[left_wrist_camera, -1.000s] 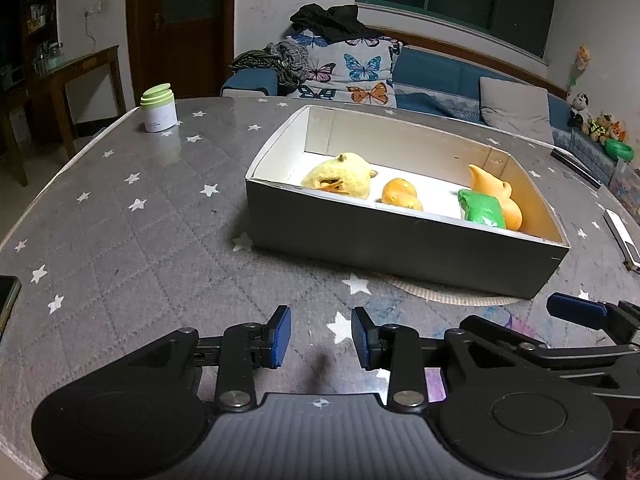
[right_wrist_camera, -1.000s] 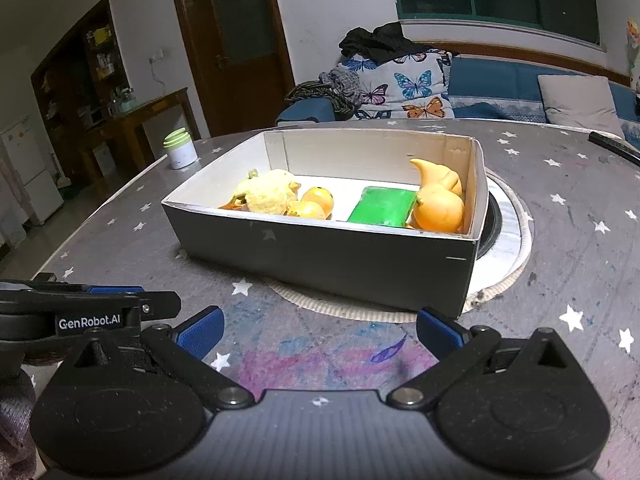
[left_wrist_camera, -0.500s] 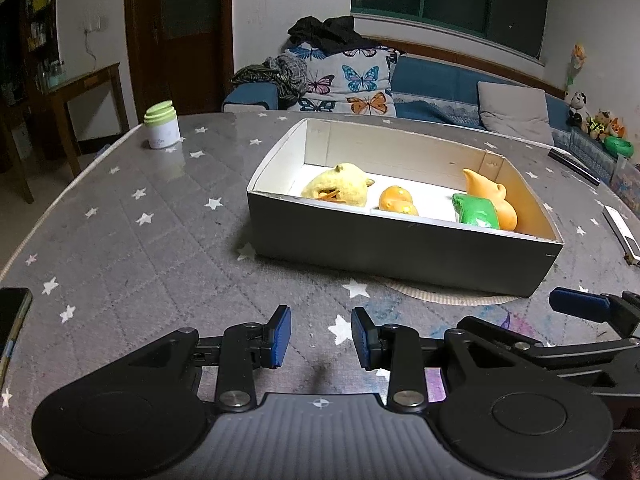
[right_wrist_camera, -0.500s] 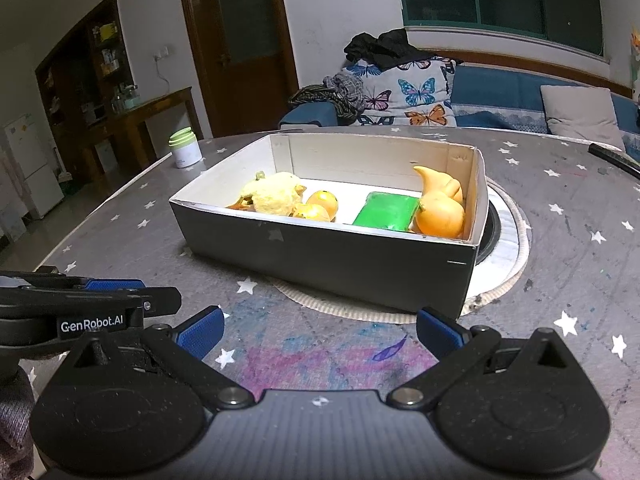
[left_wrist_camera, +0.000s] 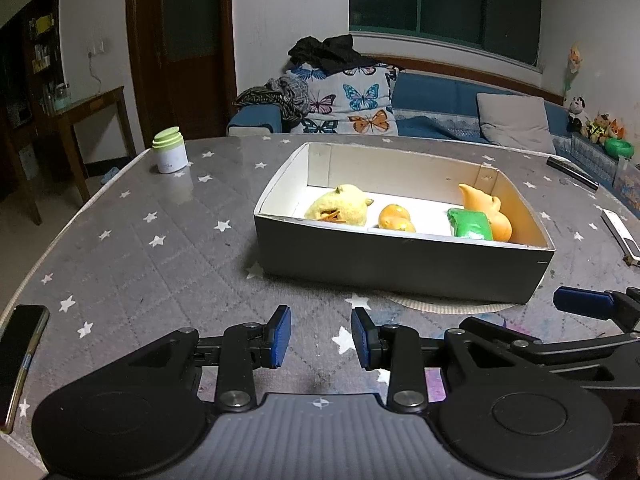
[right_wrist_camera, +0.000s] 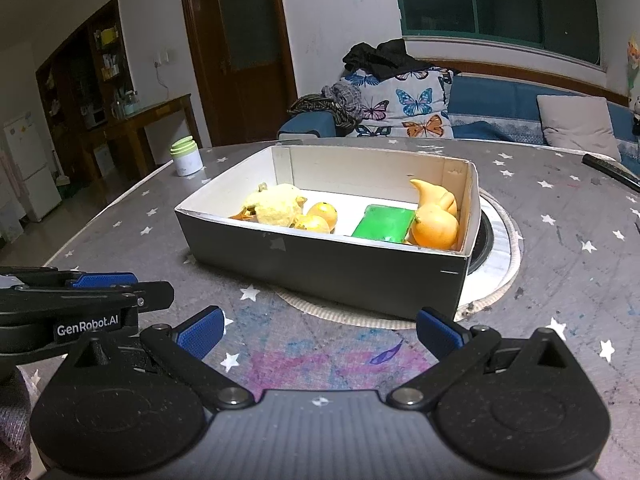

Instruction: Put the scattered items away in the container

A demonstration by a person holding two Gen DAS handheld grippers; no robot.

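A dark-sided cardboard box (left_wrist_camera: 400, 258) (right_wrist_camera: 320, 264) with a white inside stands on the star-patterned table. In it lie a yellow plush toy (left_wrist_camera: 340, 211) (right_wrist_camera: 276, 210), two small oranges (left_wrist_camera: 394, 218) (right_wrist_camera: 318, 218), a green block (left_wrist_camera: 470, 224) (right_wrist_camera: 384, 222) and an orange gourd (left_wrist_camera: 486, 210) (right_wrist_camera: 434, 222). My left gripper (left_wrist_camera: 320, 338) hovers over the table in front of the box, jaws partly apart with nothing between them. My right gripper (right_wrist_camera: 318, 328) stands wide open before the box's near right corner, also with nothing in it. Each gripper shows at the edge of the other's view.
A white jar with a green lid (left_wrist_camera: 170, 152) (right_wrist_camera: 186, 157) stands at the table's far left. A phone (left_wrist_camera: 18, 360) lies at the near left edge. Remote controls (left_wrist_camera: 572, 174) (left_wrist_camera: 622, 236) lie on the right. A round mat (right_wrist_camera: 500, 248) sits under the box. A sofa is behind.
Both views have tilted up slightly, so the box sits lower and a bit farther in the frame. The jaws of both grippers have kept their openings.
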